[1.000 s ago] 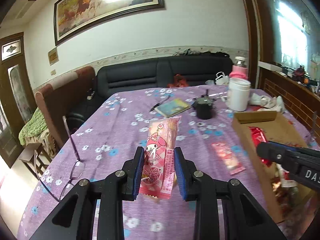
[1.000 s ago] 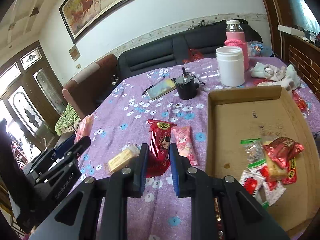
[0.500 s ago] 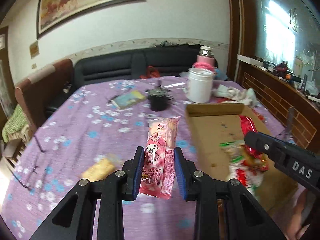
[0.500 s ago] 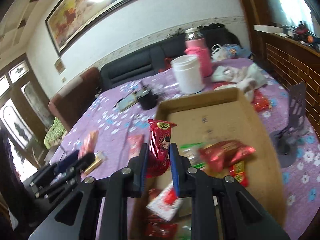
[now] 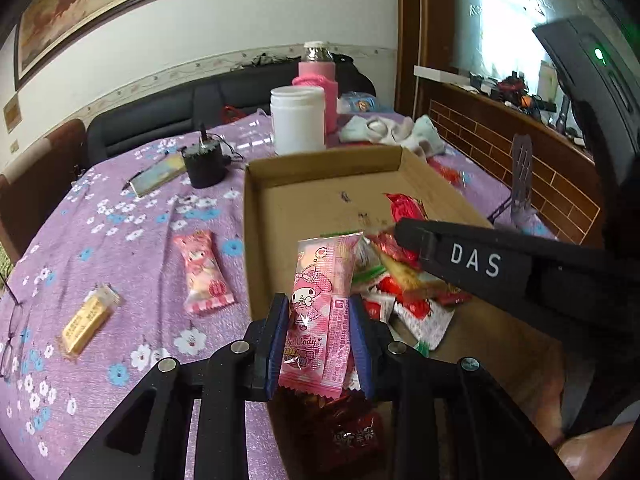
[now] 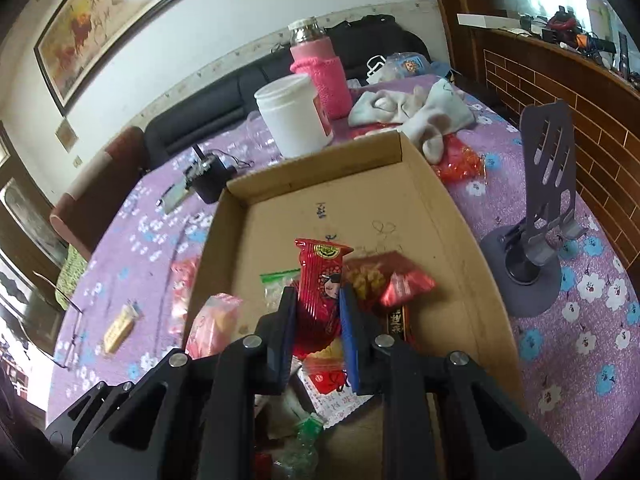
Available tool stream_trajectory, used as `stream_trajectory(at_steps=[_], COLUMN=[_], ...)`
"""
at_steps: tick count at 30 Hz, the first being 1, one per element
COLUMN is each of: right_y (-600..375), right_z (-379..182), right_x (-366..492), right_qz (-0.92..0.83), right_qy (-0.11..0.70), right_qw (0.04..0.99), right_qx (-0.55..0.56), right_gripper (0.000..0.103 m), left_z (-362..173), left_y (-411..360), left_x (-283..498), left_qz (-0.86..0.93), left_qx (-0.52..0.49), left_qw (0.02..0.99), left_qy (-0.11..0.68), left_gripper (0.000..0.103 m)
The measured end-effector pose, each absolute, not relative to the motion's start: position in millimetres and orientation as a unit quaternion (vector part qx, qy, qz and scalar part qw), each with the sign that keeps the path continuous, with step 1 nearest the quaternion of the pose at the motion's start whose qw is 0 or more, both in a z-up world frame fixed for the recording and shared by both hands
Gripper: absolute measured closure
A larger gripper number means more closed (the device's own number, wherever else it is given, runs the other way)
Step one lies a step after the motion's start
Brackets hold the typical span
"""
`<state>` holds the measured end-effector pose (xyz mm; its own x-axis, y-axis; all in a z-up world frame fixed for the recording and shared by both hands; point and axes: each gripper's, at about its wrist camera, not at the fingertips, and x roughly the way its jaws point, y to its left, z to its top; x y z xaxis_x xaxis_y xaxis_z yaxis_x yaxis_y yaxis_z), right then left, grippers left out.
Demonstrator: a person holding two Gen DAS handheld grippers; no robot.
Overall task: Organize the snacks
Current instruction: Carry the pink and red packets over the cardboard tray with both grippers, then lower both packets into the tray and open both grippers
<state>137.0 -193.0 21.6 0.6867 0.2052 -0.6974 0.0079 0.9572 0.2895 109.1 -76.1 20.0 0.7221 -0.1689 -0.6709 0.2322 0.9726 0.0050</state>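
My left gripper is shut on a pink My Melody snack packet, held over the near left corner of the cardboard tray. My right gripper is shut on a red snack packet, held above the pile of wrapped snacks inside the tray. The right gripper's arm crosses the left wrist view over the tray. A second pink packet and a yellow bar lie on the purple cloth left of the tray.
A white jar, a pink-sleeved bottle, a black pot, a booklet and crumpled cloths stand beyond the tray. A grey phone stand is to its right. Glasses lie at the left edge.
Both grippers swung right from the open cloth to over the cardboard tray, each still holding its packet. The right gripper has come lower over the snack pile.
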Motion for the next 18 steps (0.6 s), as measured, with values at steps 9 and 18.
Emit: stream_trajectory(at_steps=[9, 18], right_y=[-185, -185], right_z=[11, 10], right_x=[143, 143], right_qz=[0.050, 0.048], right_qy=[0.410, 0.410], right_qw=[0.903, 0.903], right_qx=[0.118, 0.117], right_gripper=[0.083, 0.083], left_z=[12, 10], left_y=[-75, -79], left_x=[112, 109], left_qz=[-0.103, -0.098], left_qx=[0.057, 0.073], left_qw=[0.928, 0.932], left_qy=[0.353, 0.342], left_gripper=[0.073, 0.073])
